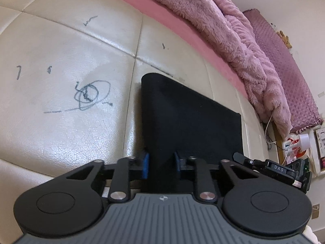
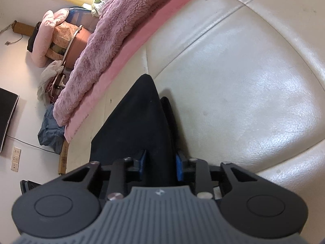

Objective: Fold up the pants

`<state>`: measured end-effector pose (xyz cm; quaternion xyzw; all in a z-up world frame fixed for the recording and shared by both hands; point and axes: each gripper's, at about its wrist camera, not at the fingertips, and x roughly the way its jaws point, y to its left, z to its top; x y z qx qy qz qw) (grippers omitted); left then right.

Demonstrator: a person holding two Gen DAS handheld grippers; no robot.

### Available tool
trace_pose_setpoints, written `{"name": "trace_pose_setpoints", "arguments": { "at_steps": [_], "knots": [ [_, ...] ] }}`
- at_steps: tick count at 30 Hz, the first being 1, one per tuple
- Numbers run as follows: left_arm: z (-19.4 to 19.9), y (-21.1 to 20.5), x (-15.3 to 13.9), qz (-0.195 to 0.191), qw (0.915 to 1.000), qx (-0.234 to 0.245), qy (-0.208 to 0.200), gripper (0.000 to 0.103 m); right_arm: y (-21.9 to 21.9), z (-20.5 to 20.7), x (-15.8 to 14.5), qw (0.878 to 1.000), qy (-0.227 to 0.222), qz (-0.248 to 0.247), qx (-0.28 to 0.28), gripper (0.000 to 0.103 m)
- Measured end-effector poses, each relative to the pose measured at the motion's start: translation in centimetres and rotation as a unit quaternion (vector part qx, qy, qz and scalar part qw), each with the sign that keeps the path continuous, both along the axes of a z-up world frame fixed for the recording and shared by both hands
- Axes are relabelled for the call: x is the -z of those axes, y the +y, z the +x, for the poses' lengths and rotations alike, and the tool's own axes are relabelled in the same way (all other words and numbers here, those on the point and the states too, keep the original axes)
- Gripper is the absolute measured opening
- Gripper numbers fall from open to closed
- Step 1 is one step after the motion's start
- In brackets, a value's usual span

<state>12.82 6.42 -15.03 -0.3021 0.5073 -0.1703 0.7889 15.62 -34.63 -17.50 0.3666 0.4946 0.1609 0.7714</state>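
Black, matte pants [image 1: 189,118] lie folded on the cream, creased leather cushion [image 1: 61,122] — left gripper [image 1: 161,166] and right gripper [image 2: 161,164] each clamp a soft edge between 2 blue pads.

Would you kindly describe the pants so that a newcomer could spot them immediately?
Find the cream padded surface running beside the fluffy pink blanket. The pants lie on it, between the blue pads of both grippers. They are the only black cloth there.

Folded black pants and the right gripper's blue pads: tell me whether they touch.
Touching. The right wrist view shows the black pants running between the right gripper jaws, both pads against the cloth.
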Motion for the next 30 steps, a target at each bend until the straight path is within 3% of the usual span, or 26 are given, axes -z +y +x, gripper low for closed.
{"name": "trace_pose_setpoints", "arguments": {
  "at_steps": [5,8,19,25,30],
  "knots": [
    [0.3,1.2,-1.3,0.01,0.9998,-0.013,-0.009,0.019,0.8,0.2,-1.7,1.0,-0.011,-0.005,-0.008,0.012],
    [0.8,2.5,-2.4,0.028,0.9993,-0.016,-0.017,0.018,2.2,0.8,-3.0,1.0,-0.019,-0.005,-0.02,0.011],
    [5.9,10.2,-6.0,0.098,0.9934,-0.031,-0.052,0.018,12.7,6.3,-3.7,0.998,-0.038,0.014,-0.037,0.011],
    [8.9,11.8,-5.2,0.121,0.9907,-0.029,-0.054,0.018,16.8,9.5,-2.8,0.999,-0.028,0.025,-0.029,0.011],
    [10.3,12.7,-2.3,0.119,0.9919,-0.031,-0.033,0.019,17.8,11.2,-1.4,1.0,-0.012,0.009,-0.026,0.011]
  ]
}}
